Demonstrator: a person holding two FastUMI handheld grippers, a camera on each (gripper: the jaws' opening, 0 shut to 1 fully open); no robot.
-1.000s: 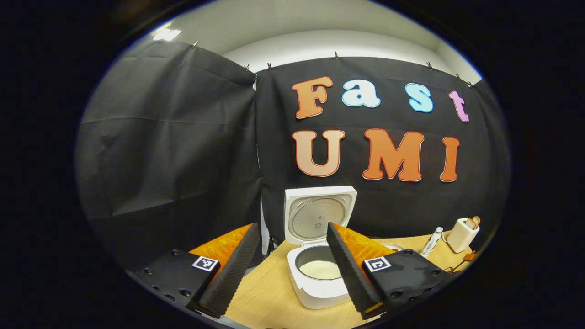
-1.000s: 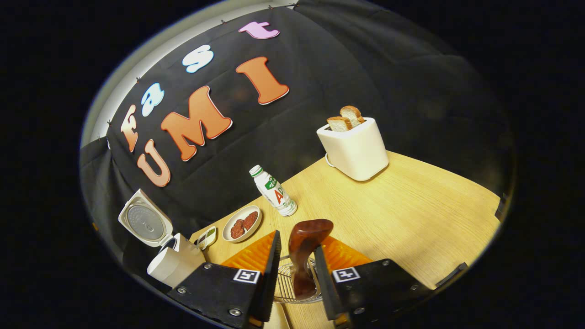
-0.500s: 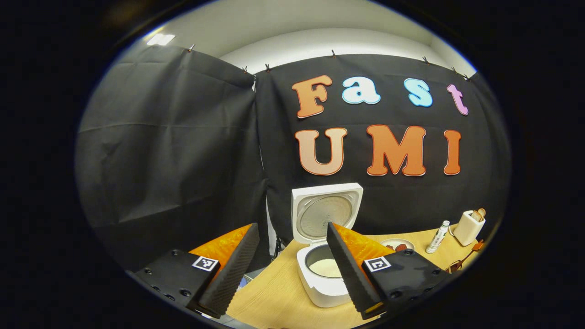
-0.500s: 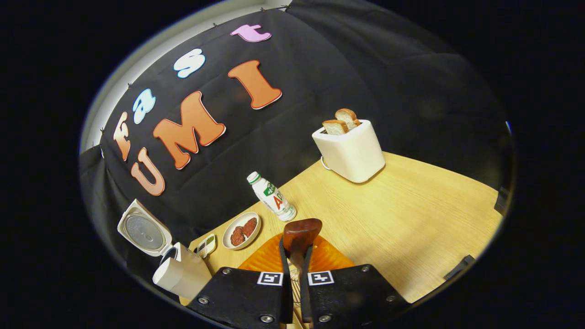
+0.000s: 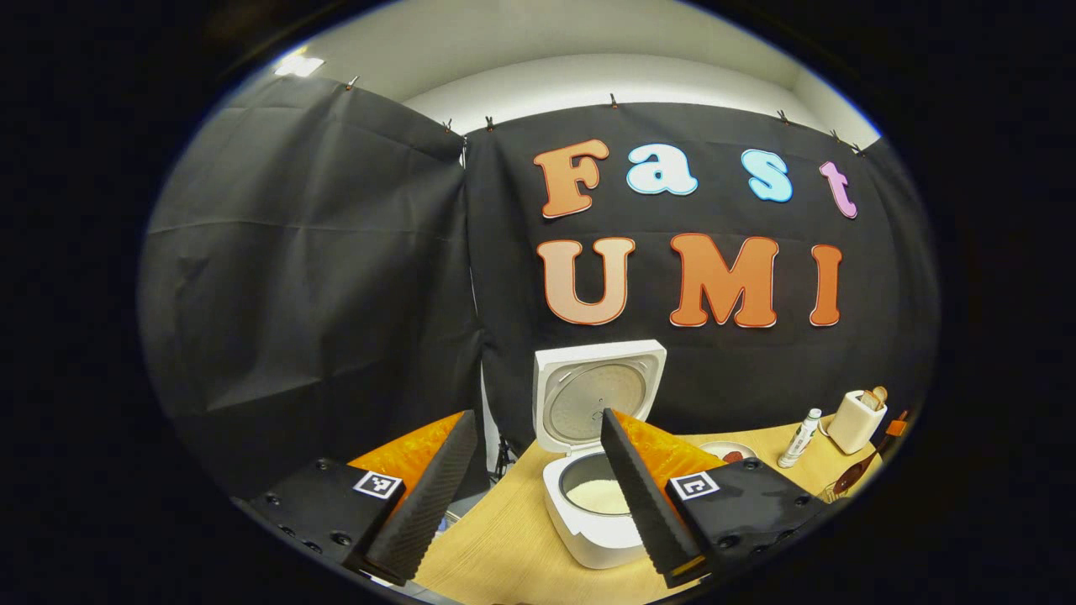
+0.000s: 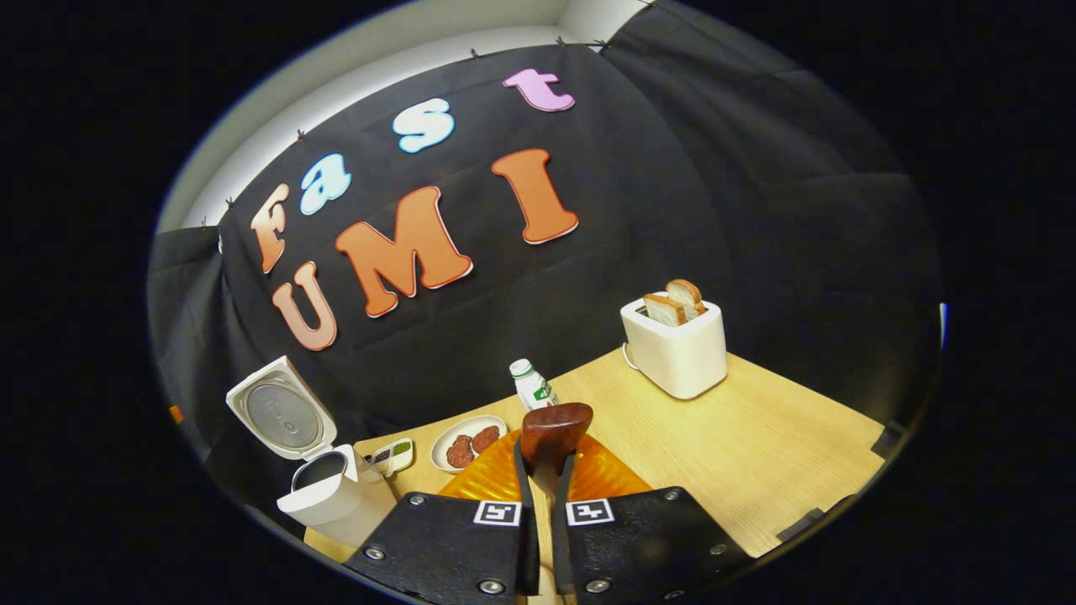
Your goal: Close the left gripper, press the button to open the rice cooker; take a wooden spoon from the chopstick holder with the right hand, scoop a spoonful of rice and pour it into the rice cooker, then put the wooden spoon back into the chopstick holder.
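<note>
The white rice cooker [image 5: 588, 529] stands with its lid [image 5: 598, 395] up and white rice [image 5: 598, 497] in its pot. My left gripper [image 5: 536, 416] hangs open in front of it, nothing between its fingers. At the far right of the left gripper view the wooden spoon [image 5: 849, 476] hangs over the table. In the right gripper view my right gripper [image 6: 545, 470] is shut on the wooden spoon [image 6: 552, 427], whose dark bowl sticks out past the fingertips. The rice cooker [image 6: 332, 500] is low on the left there, lid [image 6: 275, 412] raised.
On the wooden table [image 6: 756, 445] stand a white toaster [image 6: 677, 349] with two bread slices, a small bottle [image 6: 531, 386], a plate of meat patties [image 6: 466, 441] and a small sauce dish [image 6: 391, 456]. Black cloth walls the table at the back and sides.
My right gripper went from open around the spoon to shut on it, then rose with it; the wire holder beneath dropped out of sight. The left gripper barely shifted and stays open.
</note>
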